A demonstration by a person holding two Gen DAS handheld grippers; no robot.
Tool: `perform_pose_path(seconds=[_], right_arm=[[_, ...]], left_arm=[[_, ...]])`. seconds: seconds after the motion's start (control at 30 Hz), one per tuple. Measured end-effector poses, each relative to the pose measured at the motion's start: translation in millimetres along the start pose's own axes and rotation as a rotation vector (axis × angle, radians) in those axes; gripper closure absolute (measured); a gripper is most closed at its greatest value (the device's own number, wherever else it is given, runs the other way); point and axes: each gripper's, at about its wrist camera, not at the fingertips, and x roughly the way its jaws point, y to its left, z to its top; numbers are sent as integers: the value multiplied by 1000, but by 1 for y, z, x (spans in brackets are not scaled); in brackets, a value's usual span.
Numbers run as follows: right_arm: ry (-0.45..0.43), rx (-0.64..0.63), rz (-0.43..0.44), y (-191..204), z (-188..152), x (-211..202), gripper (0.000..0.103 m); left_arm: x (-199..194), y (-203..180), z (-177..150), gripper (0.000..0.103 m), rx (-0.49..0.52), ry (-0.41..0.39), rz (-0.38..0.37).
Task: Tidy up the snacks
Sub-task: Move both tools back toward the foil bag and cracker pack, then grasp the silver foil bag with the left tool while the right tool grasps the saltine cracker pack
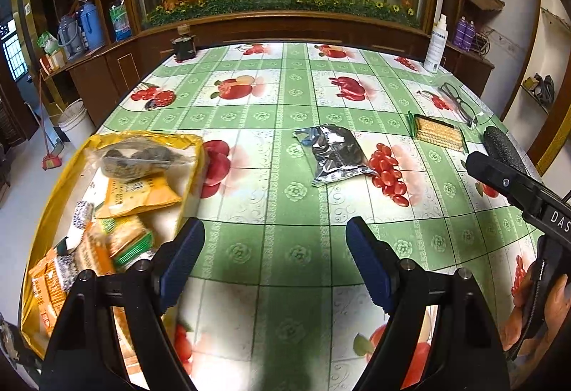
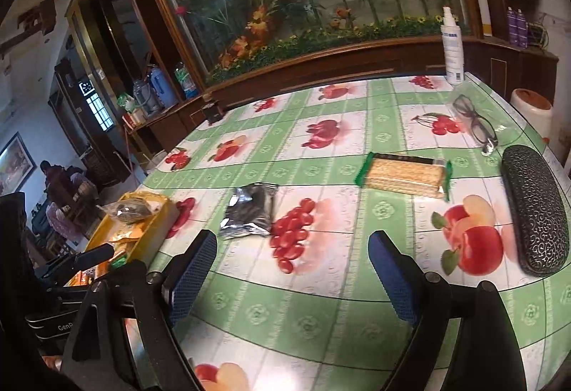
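Left tongs: left tongs [image 1: 274,241] are hanging nearest of all, spread wide with nothing between the blue pads, just above the worktop [image 1: 296,241] beside the yellow tray.
Right tongs: right tongs [image 2: 292,259] are also standing wide and empty, pointing over the fruit-patterned cloth toward the loose packets.
Yellow tray: yellow tray [image 1: 53,205] is sitting at the worktop's left edge, already holding several packets, among them a clear bag of dark pieces [image 1: 139,159] on top of orange and green wrappers.
Silver pouch: silver pouch [image 2: 249,212] is lying flat near the middle, well apart from the tray.
Cracker pack: cracker pack [image 2: 405,175] is lying further right, also outside the tray.
Progress: most snacks seem gathered; by my reckoning two are waiting to be collected.
Bystanders: glasses [image 2: 476,125], a dark glasses case [image 2: 535,209] and a white spray bottle [image 2: 452,48] are resting along the right side.
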Motion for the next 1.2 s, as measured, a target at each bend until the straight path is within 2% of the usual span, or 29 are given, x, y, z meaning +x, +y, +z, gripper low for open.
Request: perform_pose_path(seconds=[0.27,0.37,0.53,0.63,0.73,0.8,0.9,1.2], right_arm=[[19,40,-44,-35,15,25,14],[24,43,-60,-46,26,38,13],[37,41,-90,-61,48,60,13],[81,-25,-80,-65,62,79,12],[160,-130,-47,-63,69,100,11],[218,-228,-86,-60,68,116,11],[241,-353,-146,-55,64,126,8],[266,-420,-170,-55,70,137,8]], left_arm=[[28,-23,24,21,-2,12,-23],[44,-29,35,21,-14,28,-54],[69,-37,49,21,-40,55,-34],[82,-40,55,21,-57,71,-15],[91,-42,57,21,-59,79,9],[96,-43,58,21,-60,82,19],[105,-44,59,21,-63,93,28],[118,-46,67,18,-73,74,31]])
